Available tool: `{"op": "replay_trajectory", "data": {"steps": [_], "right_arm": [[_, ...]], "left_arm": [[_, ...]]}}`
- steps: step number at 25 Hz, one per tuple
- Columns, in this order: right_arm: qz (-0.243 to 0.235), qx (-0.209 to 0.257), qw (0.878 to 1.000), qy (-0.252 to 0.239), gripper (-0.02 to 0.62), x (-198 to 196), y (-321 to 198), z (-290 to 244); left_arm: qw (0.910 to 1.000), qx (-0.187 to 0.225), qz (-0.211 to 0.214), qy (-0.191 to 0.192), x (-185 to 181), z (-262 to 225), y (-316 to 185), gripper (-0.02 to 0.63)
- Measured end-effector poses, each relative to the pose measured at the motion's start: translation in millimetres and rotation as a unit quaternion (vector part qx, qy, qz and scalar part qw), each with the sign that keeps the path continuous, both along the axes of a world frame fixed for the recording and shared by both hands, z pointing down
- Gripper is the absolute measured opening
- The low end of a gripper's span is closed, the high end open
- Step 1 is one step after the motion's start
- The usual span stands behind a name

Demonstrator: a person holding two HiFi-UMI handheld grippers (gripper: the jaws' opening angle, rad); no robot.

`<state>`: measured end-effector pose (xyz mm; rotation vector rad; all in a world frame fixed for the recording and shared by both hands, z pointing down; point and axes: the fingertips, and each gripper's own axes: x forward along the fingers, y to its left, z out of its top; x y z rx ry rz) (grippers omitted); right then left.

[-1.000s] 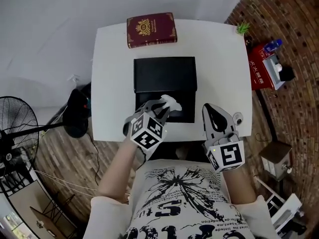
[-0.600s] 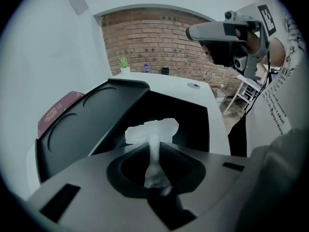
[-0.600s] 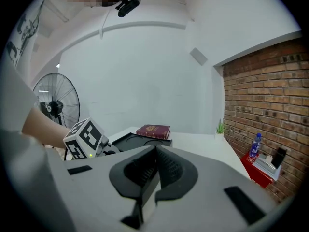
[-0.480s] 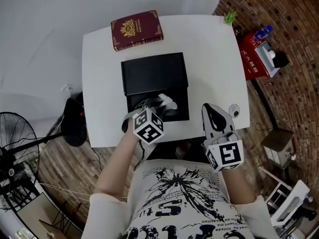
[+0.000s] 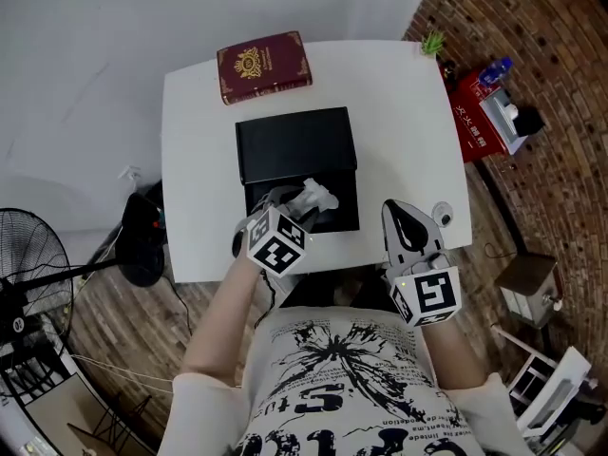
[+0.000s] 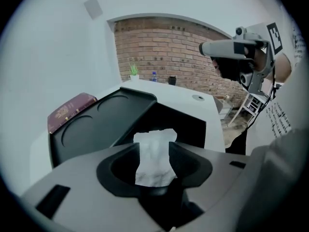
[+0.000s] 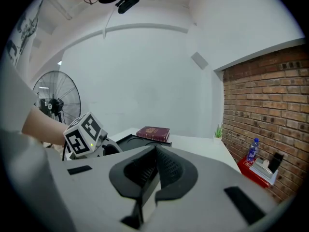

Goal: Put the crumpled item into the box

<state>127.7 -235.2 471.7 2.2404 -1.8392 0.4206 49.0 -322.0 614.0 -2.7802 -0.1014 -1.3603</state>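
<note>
A black box (image 5: pixel 294 145) lies open on the white table (image 5: pixel 408 122), its lid folded back towards the far side. My left gripper (image 5: pixel 302 207) hovers over the near, hollow half of the box. A crumpled white tissue (image 5: pixel 318 196) sticks up between its fingertips. In the left gripper view the tissue (image 6: pixel 155 139) fills the gap of the left gripper (image 6: pixel 153 151) and touches both pads while the jaws are opening. My right gripper (image 5: pixel 414 224) rests at the table's near edge, right of the box, and is shut and empty. From the right gripper view, its jaws (image 7: pixel 155 156) meet.
A dark red book (image 5: pixel 264 66) lies behind the box at the table's far edge. A small round object (image 5: pixel 443 216) sits near the right gripper, and a tiny plant (image 5: pixel 433 42) at the far right corner. A fan (image 5: pixel 28 255) stands on the floor left, a red case (image 5: pixel 494 112) right.
The head view has shifted a little. My left gripper with the tissue stays over the box's near half, nudged slightly inward. The right gripper has not moved.
</note>
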Motion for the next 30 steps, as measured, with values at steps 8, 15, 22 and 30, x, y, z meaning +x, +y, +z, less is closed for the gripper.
{"op": "replay_trajectory", "data": {"steps": [8, 15, 22, 30], "right_arm": [[-0.011, 0.027, 0.999, 0.029, 0.014, -13.5, -2.7, -33.9], [-0.042, 0.057, 0.996, 0.059, 0.014, -38.0, -11.2, -63.6], [-0.071, 0.087, 0.991, 0.078, 0.014, -64.6, -27.6, -88.0], [-0.063, 0.108, 0.988, 0.088, 0.014, -78.3, -39.5, -103.8]], "left_arm": [[0.9884, 0.030, -0.062, 0.136, -17.4, -98.6, -7.7, 0.172], [0.9494, 0.083, -0.145, 0.266, -63.5, -199.3, -29.2, 0.111], [0.9066, 0.132, -0.211, 0.341, -119.8, -259.1, -36.0, 0.028], [0.8786, 0.103, -0.222, 0.410, -155.1, -283.0, -35.9, 0.014]]}}
